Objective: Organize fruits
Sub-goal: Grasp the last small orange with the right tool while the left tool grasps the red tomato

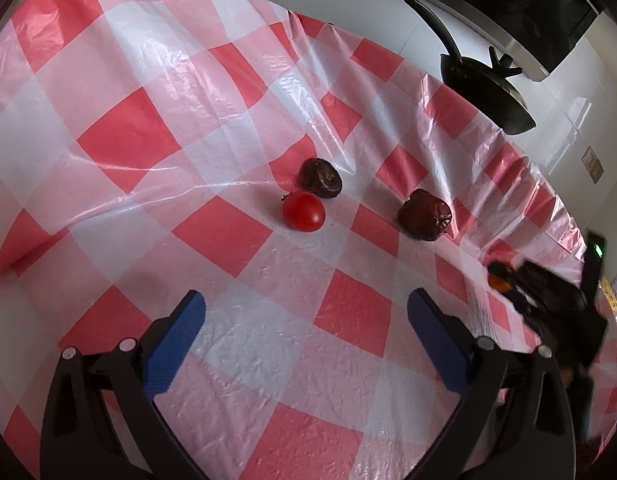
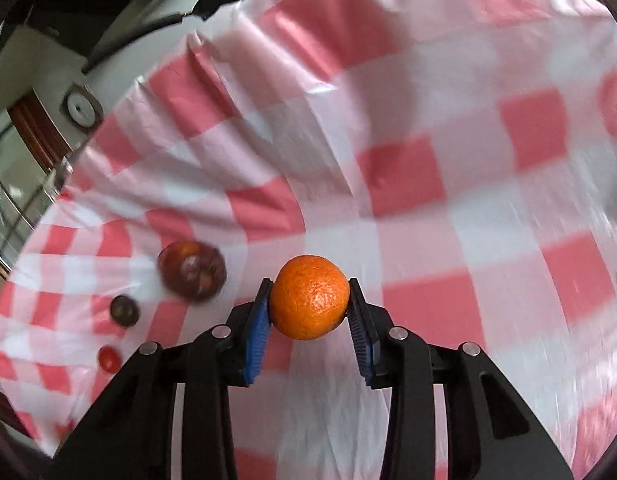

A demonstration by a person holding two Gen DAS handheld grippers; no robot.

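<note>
- Your right gripper (image 2: 310, 300) pinches a round orange mandarin (image 2: 310, 297) between both blue pads, above the red-and-white checked plastic tablecloth (image 2: 428, 120).
- Your left gripper (image 1: 306, 310) hangs spread wide with nothing between its fingers.
- Ahead of it, 1 small red tomato (image 1: 303, 211) lies just beside a dark wrinkled fruit (image 1: 320, 178); a 2nd dark wrinkled fruit (image 1: 424, 214) sits apart, to the right.

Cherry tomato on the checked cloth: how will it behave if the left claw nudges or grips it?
The cherry tomato looks round and smooth, so a nudge probably rolls it, maybe into the dark fruit beside it. Its glossy skin suggests it may slip or bruise under hard pads; the left claw should squeeze gently.
</note>
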